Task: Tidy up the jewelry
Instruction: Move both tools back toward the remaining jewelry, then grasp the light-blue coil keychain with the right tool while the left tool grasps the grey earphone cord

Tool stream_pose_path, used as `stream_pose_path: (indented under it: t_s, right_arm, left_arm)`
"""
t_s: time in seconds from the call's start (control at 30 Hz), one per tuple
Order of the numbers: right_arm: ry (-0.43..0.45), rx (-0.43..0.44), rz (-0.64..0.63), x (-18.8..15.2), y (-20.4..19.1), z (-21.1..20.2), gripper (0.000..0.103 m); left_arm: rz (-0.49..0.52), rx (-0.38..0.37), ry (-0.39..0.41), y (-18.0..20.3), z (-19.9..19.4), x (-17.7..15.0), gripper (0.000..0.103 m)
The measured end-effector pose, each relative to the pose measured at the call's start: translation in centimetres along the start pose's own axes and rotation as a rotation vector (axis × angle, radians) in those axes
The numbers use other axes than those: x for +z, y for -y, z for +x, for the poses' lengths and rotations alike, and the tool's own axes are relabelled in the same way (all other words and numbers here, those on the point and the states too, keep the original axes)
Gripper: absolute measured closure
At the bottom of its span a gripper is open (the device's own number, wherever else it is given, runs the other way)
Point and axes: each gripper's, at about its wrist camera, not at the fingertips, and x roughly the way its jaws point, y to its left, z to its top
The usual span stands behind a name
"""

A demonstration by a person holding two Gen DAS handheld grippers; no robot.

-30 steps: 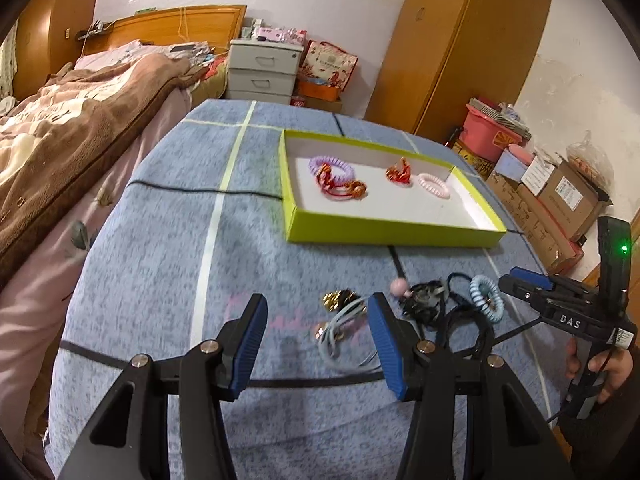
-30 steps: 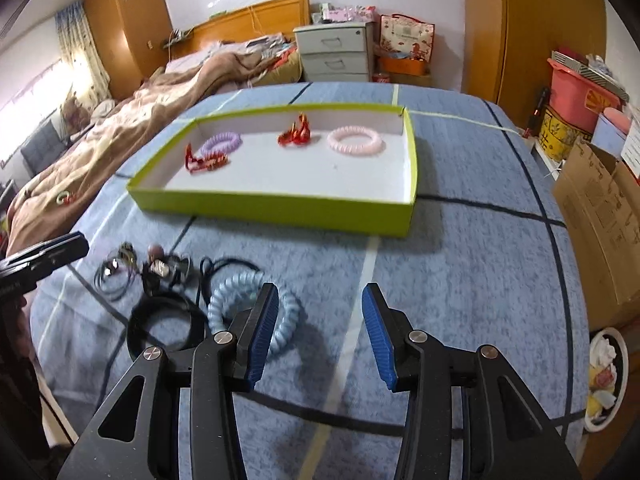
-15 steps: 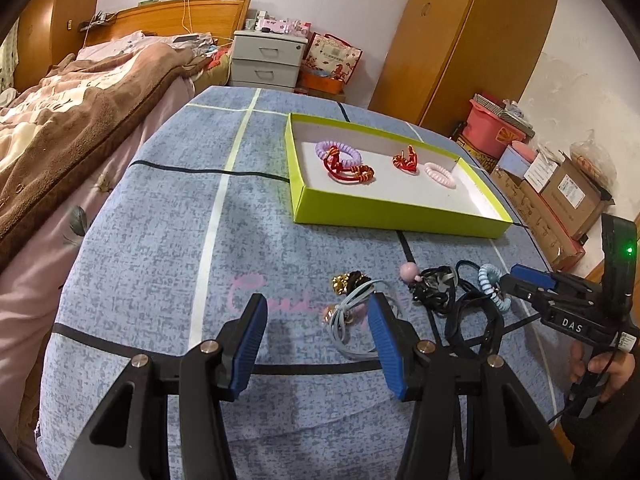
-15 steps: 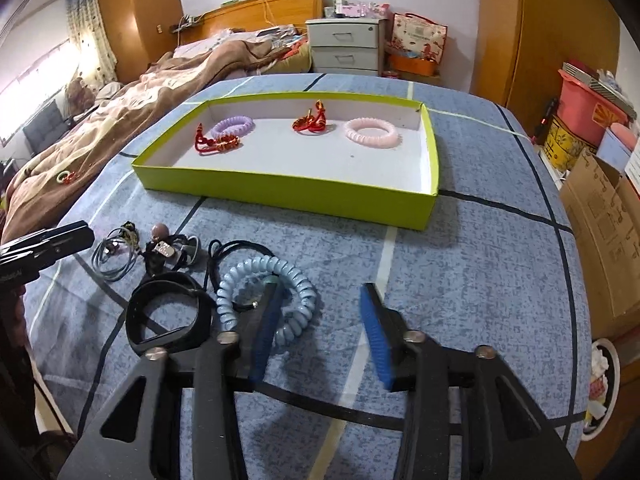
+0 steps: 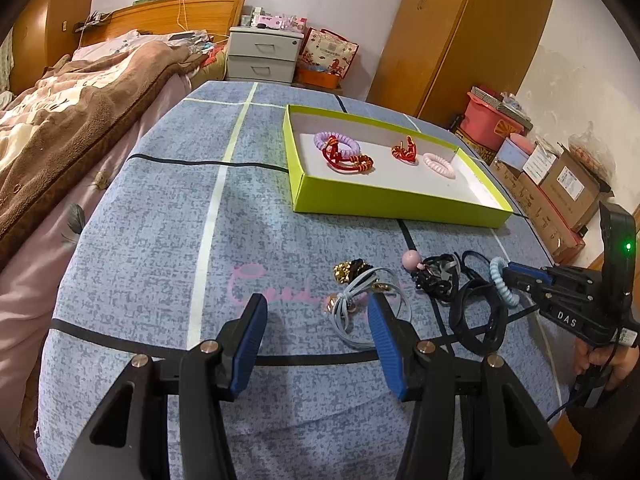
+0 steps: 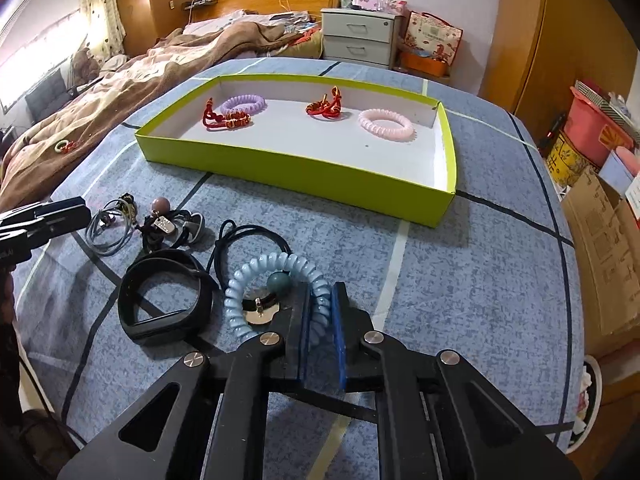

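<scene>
A lime-green box (image 5: 400, 204) (image 6: 304, 178) sits on the blue cloth and holds a purple coil tie (image 6: 243, 103), red cord bracelets (image 6: 325, 107) and a pink coil tie (image 6: 386, 124). My right gripper (image 6: 320, 312) is shut on a light-blue coil hair tie (image 6: 256, 276), which also shows in the left wrist view (image 5: 503, 286). My left gripper (image 5: 316, 320) is open and empty, just in front of a grey cord loop (image 5: 360, 300). A black band (image 6: 164, 300) and a tangle of black ties (image 6: 172, 226) lie close by.
The blue cloth-covered table (image 5: 160, 220) ends at a bed with a brown blanket (image 5: 60, 128) on the left. Cardboard boxes (image 5: 560, 184) and a pink bin (image 5: 488, 124) stand to the right. A wardrobe (image 5: 460, 32) and white drawers (image 5: 264, 56) are behind.
My right gripper has moved in and shut on the light-blue coil hair tie. My left gripper has stayed open and drawn back slightly from the pile.
</scene>
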Motion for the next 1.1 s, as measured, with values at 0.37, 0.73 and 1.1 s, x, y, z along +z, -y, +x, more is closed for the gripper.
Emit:
stream_pose_path:
  t_s: [0.37, 0.73, 1.1]
  right_arm:
    - [0.108, 0.029, 0.125, -0.1, 2.5, -2.4, 0.093]
    - [0.128, 0.051, 0.158, -0.4, 2.7, -2.9, 0.093]
    - [0.134, 0.064, 0.164, -0.5, 2.7, -3.0, 0.093]
  left_arm:
    - [0.089, -0.001, -0.020, 1.5, 0.6, 0.0, 0.049]
    - [0.193, 0.083, -0.038, 3.2, 2.1, 0.5, 0.051]
    - [0.200, 0.086, -0.043, 3.7, 2.1, 0.3, 0.085]
